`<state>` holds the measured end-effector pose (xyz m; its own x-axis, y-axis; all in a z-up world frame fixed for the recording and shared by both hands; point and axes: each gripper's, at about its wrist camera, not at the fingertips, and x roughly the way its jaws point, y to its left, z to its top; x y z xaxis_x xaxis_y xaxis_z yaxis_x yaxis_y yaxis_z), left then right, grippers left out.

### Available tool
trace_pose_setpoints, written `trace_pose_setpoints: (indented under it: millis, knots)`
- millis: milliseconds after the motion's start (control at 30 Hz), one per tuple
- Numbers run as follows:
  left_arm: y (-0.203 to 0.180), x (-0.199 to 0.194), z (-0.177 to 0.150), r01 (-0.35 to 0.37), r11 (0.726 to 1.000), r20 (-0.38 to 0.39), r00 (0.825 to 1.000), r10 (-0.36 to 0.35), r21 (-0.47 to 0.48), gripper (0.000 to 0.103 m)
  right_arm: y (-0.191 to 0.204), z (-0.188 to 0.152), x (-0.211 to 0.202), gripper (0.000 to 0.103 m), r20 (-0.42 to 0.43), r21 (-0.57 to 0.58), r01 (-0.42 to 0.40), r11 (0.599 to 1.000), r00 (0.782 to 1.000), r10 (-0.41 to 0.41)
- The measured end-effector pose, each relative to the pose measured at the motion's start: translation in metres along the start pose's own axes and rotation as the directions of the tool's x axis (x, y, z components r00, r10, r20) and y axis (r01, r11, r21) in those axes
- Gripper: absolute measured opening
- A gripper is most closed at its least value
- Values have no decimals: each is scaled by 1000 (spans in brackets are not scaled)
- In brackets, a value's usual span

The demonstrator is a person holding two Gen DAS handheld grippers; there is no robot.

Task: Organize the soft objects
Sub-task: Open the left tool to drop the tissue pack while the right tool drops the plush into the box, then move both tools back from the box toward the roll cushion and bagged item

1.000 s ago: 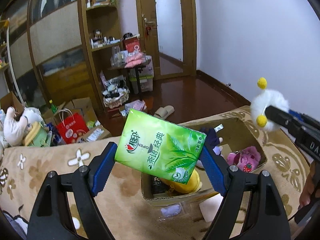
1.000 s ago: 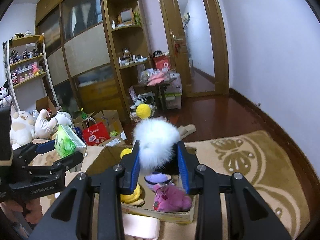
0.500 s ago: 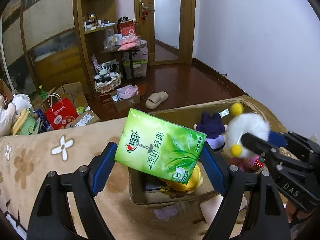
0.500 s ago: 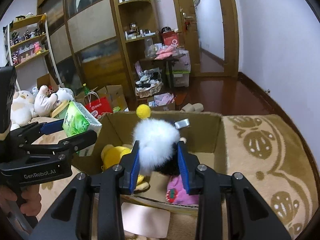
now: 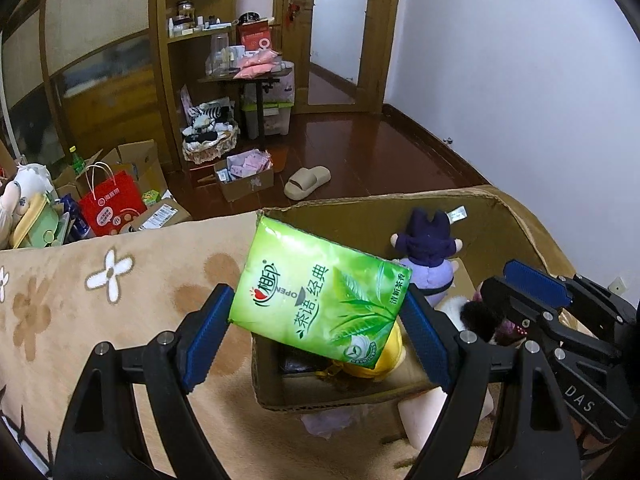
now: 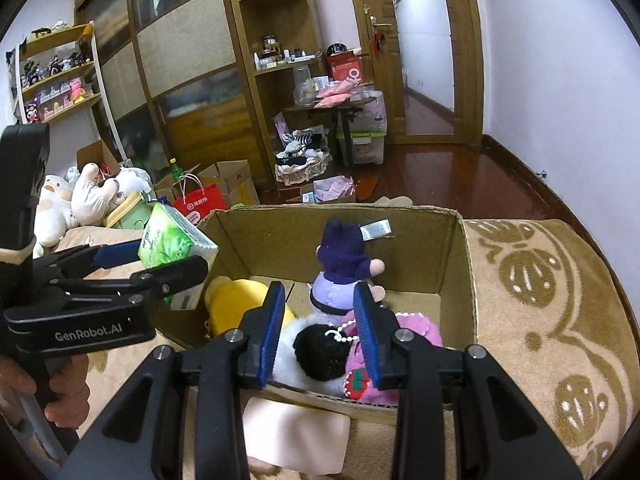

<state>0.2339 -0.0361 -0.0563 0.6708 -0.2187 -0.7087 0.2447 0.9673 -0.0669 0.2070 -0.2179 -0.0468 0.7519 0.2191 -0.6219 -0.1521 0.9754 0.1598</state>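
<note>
1. The left gripper is clamped on a green pack of tissues; its blue pads press on the pack's two short sides, and the pack sits tilted between them.
2. Seen from the right wrist, the same pack hangs over the left edge of the cardboard box, with the left gripper just outside that wall and a hand low at the left around its handle.
3. The right gripper has its jaws drawn close together, and a white fluffy toy with a black patch lies between and just under the pads, down inside the box. The pads seem to squeeze its fluff, though the contact is partly hidden by the fingers.
4. Just ahead of the right gripper stands a purple doll, upright against the far wall of the box.
5. To the left of the gripper's tips lies a yellow toy; to their right lies a pink plush, touching the white toy.
6. From the left wrist, the box opens directly beyond the tissues, with the purple doll to the right of the pack and the right gripper reaching in further right.
7. The box rests on a beige patterned blanket, and a pale pink pad lies just below the right gripper, against the near wall.
</note>
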Motion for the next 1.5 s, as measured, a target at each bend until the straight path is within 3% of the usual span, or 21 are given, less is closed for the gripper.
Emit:
trace_pose_setpoints:
  millis: [133, 200, 400, 600, 833, 967, 1067, 1500]
  knots:
    - [-2, -1, -1, 14, 1000, 3, 1000, -14, 0, 85, 1, 1, -3, 37, 4, 9, -4, 1000, 1000, 4]
    - [-2, -3, -1, 10, 1000, 14, 1000, -10, 2, 93, -1, 2, -3, 37, 2, 17, -12, 1000, 1000, 12]
    - [1, -11, 1, -6, 1000, 35, 999, 6, 2, 93, -3, 3, -3, 40, 0, 23, -13, 1000, 1000, 13]
    - [9, -22, -2, -46, 999, 34, 998, 46, -4, 93, -1, 1, -14, 55, 6, 18, -14, 1000, 1000, 14]
    - [13, -45, -10, -54, 998, 12, 998, 55, -24, 94, 8, -1, -35, 84, 29, 23, 1, 1000, 1000, -1]
    - [14, -59, -17, -75, 997, 2, 997, 75, -22, 102, 12, -4, -47, 96, 27, 28, 6, 1000, 1000, -7]
    - [19, -73, -26, -93, 994, 24, 995, 95, -52, 102, 12, -8, -54, 99, 11, 46, 2, 999, 1000, -3]
    - [24, -91, -52, -78, 994, -105, 992, 70, -77, 102, 19, -38, -68, 103, -59, 20, 25, 999, 998, -24]
